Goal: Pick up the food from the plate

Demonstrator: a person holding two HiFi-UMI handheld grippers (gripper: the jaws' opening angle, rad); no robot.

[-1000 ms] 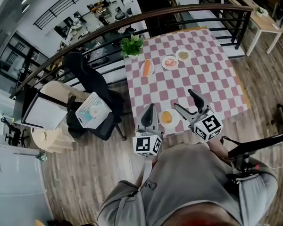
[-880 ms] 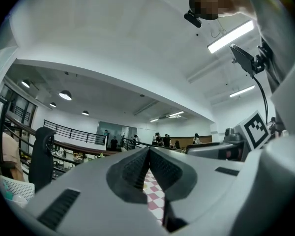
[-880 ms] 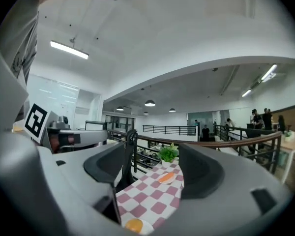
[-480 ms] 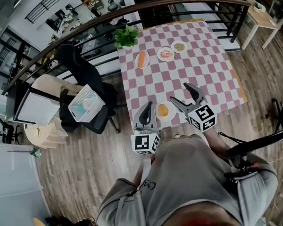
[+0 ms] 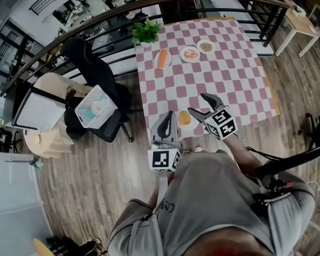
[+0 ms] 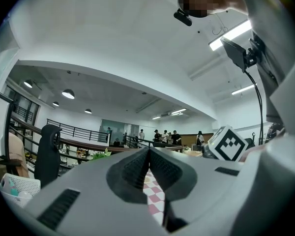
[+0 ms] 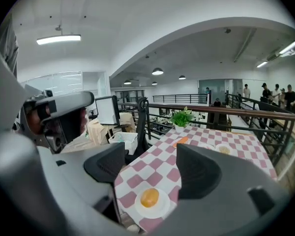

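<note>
As both grippers draw nearer the pink-checked tabletop point(image 5: 224, 81), the right gripper point(image 5: 198, 104), jaws spread and empty, now lines up on the round orange food point(image 7: 149, 197) on the nearest small white plate point(image 7: 165, 209). The left gripper point(image 5: 167, 122) beside it is clenched on nothing, so the grasp looks close. Four plates in all, three far, and one potted green plant point(image 5: 145, 32).

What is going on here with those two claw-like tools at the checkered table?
A person stands at the near edge of the checkered table with a handheld gripper in each hand. The right gripper is open and points at a small white plate that holds a round yellow-orange piece of food; nothing is between its jaws. The left gripper is shut and empty, beside the plate. The food has not been picked up yet.
</note>
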